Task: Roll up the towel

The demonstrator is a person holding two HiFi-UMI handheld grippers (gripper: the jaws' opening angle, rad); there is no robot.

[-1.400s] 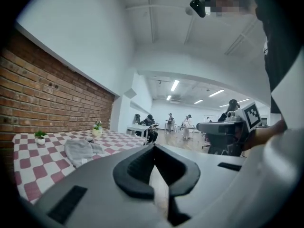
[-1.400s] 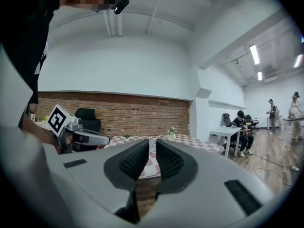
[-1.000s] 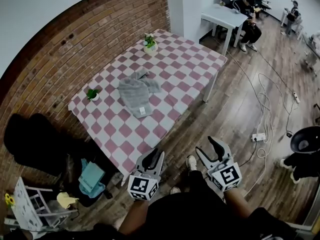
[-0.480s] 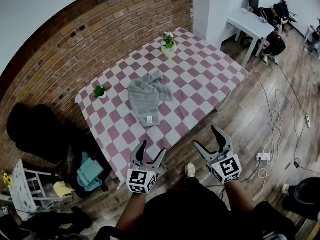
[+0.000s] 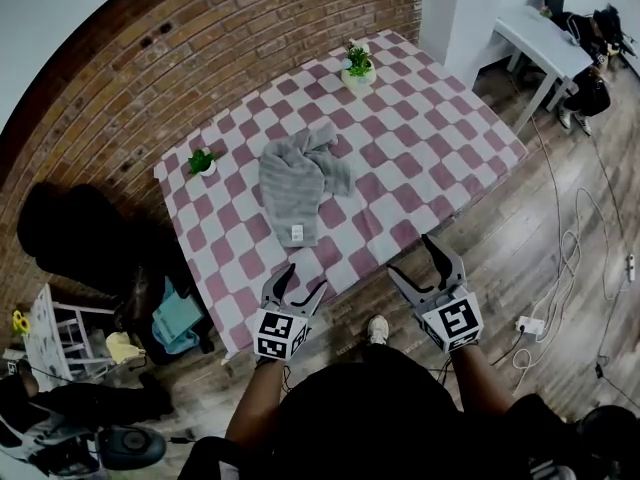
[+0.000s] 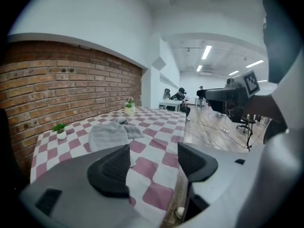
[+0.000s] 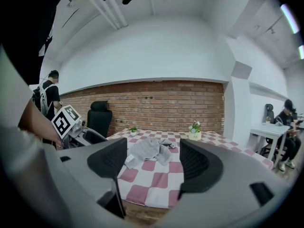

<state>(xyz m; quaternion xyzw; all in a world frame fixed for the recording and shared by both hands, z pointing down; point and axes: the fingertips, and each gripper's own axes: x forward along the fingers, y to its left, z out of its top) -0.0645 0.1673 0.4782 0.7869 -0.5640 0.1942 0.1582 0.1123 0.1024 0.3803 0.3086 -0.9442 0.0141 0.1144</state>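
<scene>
1 grey towel [image 5: 295, 183], crumpled on the checked surface [image 5: 430, 138], long axis near-to-far, straight beyond the left gripper [image 5: 303, 283], far-left of the right gripper [image 5: 415, 260]; the 2 grippers short of the near edge, jaws just spread wide, nothing between them.

Outstretched left gripper [image 5: 300, 283] and right gripper [image 5: 410, 256], fingers [image 6: 111, 167] just opened wide, nothing between

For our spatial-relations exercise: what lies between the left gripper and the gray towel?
Only bare checkered tablecloth lies between the left gripper and the towel; the head view shows it.
</scene>
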